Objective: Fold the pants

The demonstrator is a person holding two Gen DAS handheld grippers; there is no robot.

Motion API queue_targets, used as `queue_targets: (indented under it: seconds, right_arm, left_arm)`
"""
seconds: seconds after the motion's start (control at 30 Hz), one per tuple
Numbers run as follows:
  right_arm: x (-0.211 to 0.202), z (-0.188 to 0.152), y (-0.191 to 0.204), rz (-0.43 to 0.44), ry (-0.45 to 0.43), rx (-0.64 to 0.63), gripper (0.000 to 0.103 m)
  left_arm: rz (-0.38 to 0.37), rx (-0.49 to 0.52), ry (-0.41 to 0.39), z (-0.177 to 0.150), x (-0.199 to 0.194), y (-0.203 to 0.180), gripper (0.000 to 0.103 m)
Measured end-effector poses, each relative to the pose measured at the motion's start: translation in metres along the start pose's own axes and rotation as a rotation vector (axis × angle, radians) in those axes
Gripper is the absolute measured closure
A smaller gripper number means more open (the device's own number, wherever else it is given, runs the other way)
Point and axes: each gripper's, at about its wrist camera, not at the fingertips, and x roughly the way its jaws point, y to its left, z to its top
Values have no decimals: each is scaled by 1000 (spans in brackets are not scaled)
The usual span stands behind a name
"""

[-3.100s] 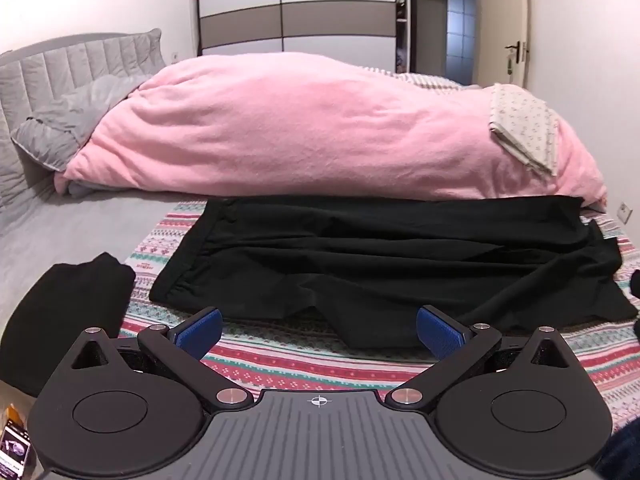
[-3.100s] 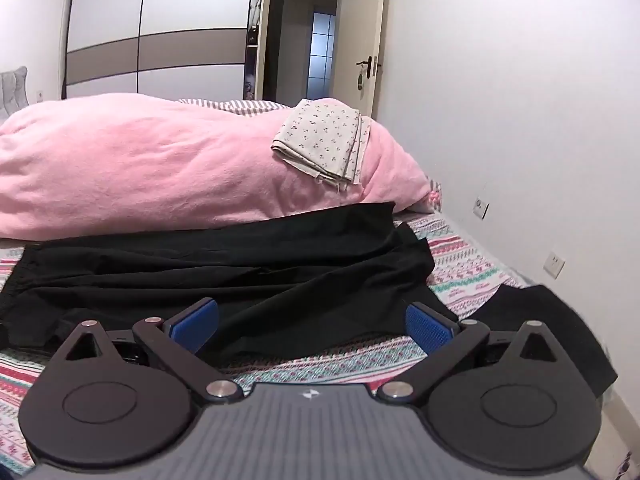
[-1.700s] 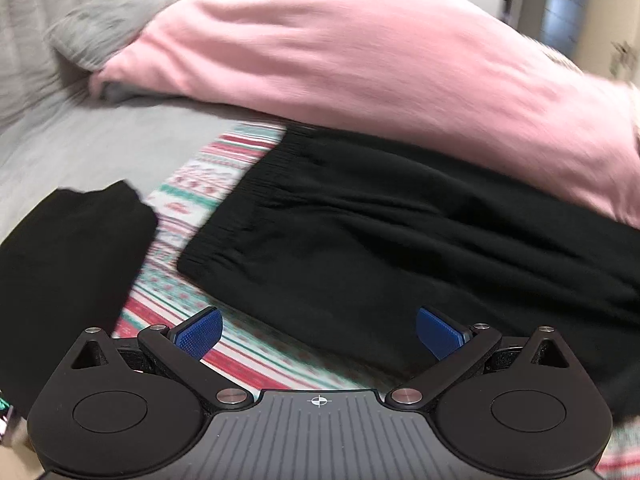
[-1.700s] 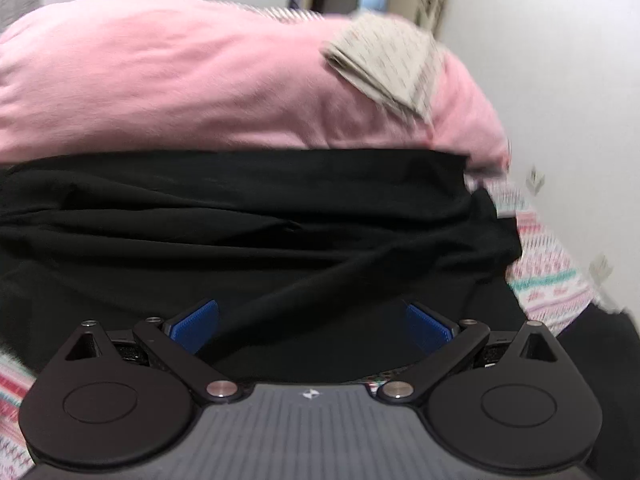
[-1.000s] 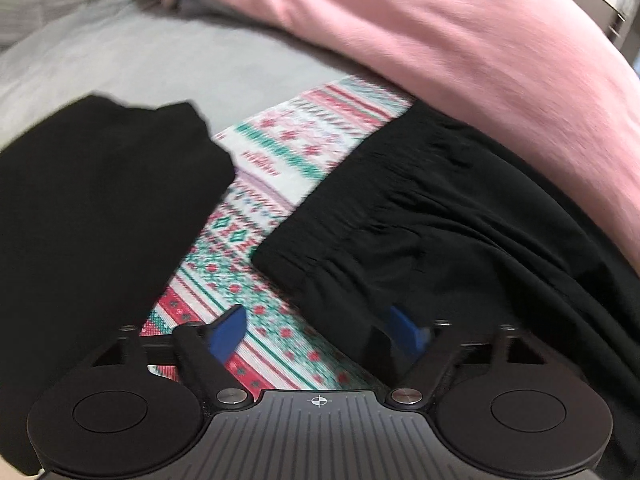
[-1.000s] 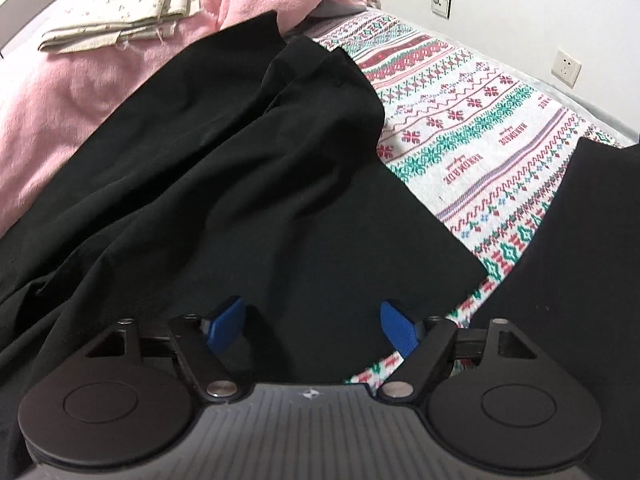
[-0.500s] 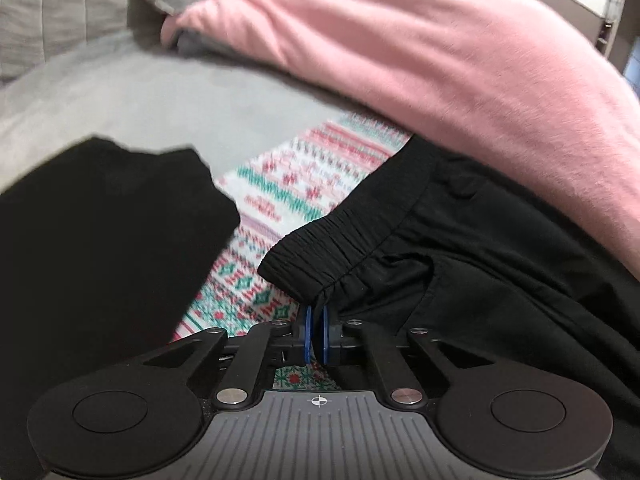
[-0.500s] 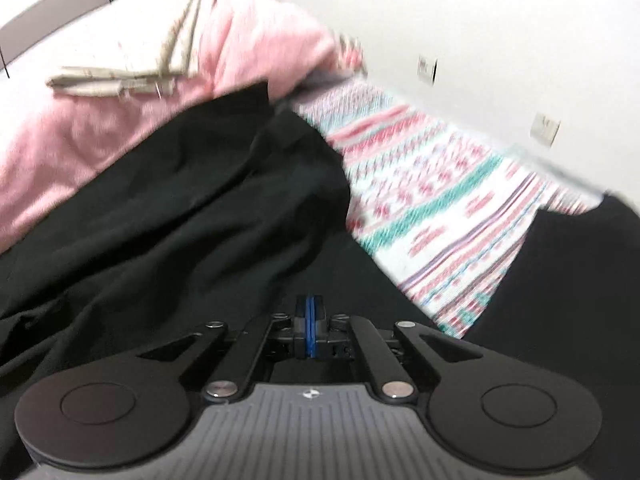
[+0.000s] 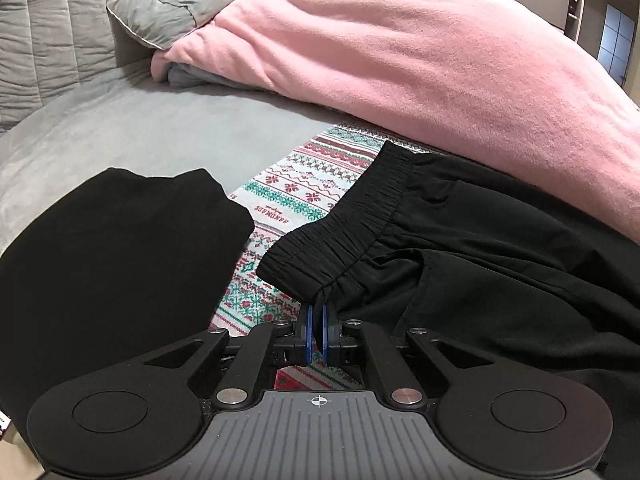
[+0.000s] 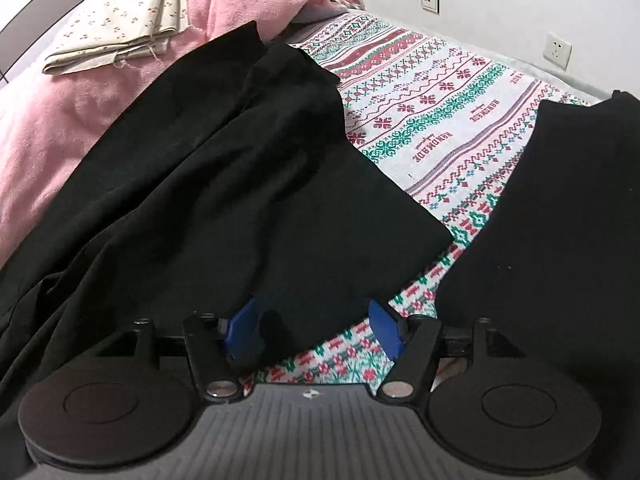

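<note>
Black pants [image 9: 460, 248] lie spread across a patterned blanket [image 9: 296, 188] on the bed. My left gripper [image 9: 316, 334] is shut on the near corner of the elastic waistband [image 9: 340, 240], which is lifted slightly. In the right wrist view the pant legs [image 10: 224, 184] stretch toward the leg hem at the right. My right gripper [image 10: 312, 328] is open, its blue pads [image 10: 244, 330] on either side of the near hem edge, with the fabric lying between them.
A pink duvet [image 9: 400, 52] is heaped behind the pants. A folded black garment [image 9: 108, 248] lies at the left, another black garment [image 10: 560, 208] at the right. A folded floral cloth [image 10: 120, 20] rests on the duvet. A grey headboard [image 9: 48, 28] and wall sockets [image 10: 558, 50] are visible.
My left gripper stays shut on the waistband corner and has lifted it slightly. My right gripper, shut half a second ago, has opened at the leg hem.
</note>
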Motion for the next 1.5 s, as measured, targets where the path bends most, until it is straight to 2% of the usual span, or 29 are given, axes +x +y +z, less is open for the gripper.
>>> queue_targets:
  seconds: [0.03,0.07,0.1,0.17,0.3,0.6,0.73,0.83,0.9,1.03,1.1,1.2,1.27,1.3,1.37,1.43,1.47,1.5]
  right_arm:
    - [1,1,0,-3,-10,3,58]
    - [2,2,1,-16,-21,-2,72]
    - [2,-1,4,-32,-33,-16,91]
    - [3,-2,7,-57,-41,-34,103]
    - [-1,-2,6,-61,-72,-45,103]
    - [-55,0,7,-112,-273,-58,103]
    - [-76,1,6,-232,-382,-90,103]
    - [-91,1,1,-257,-443,-58,103]
    - [-93,2,-4,-259,-444,-46,103]
    - [-94,1,-4,-253,-433,-46,103]
    - [-91,0,-1,-232,-416,-61,103]
    - [-86,-4,0,-171,-360,-37,103]
    - [-85,-2,-6,-98,-328,29,94]
    - [-83,-2,-7,-67,-309,52,89]
    - [-81,-2,-10,-26,-282,65,85]
    - [-81,-4,-12,-20,-272,52,71]
    - [-80,-4,-14,-33,-264,44,57]
    - [-78,-5,-17,-48,-255,42,54]
  left_arm:
    - [-1,0,1,0,0,1,100]
    - [-3,0,1,0,-1,1,100]
    - [-4,1,-1,0,-1,1,100]
    - [-3,6,-6,-1,-3,0,100]
    - [1,16,-9,-1,-4,-1,100]
    - [-4,17,-18,0,-9,4,100]
    - [-6,22,-6,-3,-10,7,100]
    - [10,39,-13,-5,-13,7,103]
    - [34,62,-37,-6,-18,6,103]
    - [33,70,-46,-5,-23,10,103]
    - [17,65,-25,-7,-20,11,103]
    - [-48,14,41,-6,-14,15,103]
    - [-114,2,87,-4,-9,12,91]
    - [-118,-6,102,-4,-7,8,84]
    - [-87,-25,104,-4,-5,0,70]
    - [-60,-40,117,-5,-2,-7,53]
    - [-50,-52,121,-6,-3,-9,53]
    - [-46,-54,123,-7,-6,-14,53]
